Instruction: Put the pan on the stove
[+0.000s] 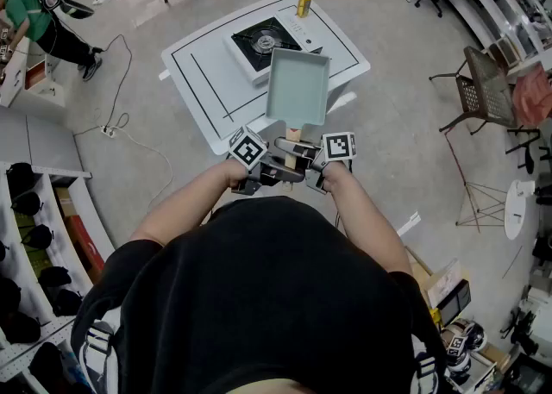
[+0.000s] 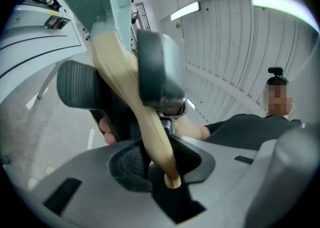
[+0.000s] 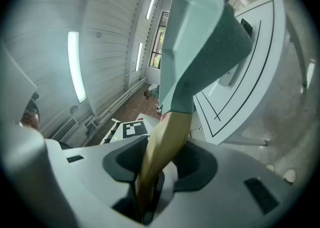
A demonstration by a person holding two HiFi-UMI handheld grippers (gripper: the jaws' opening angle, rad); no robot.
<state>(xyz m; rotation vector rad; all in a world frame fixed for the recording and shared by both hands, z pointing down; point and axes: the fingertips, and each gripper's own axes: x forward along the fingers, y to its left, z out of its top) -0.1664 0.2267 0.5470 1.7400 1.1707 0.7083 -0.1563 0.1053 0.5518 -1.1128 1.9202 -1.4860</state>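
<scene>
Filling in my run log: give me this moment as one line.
pan aloft, off stove | handle in left gripper and right gripper, both shut

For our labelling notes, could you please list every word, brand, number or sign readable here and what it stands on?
Nothing here reads clearly.
Stove: front-panel print too small to read.
Bottle: label too small to read.
Left marker cube, right marker cube: coded squares, no letters.
Pan: no print visible.
</scene>
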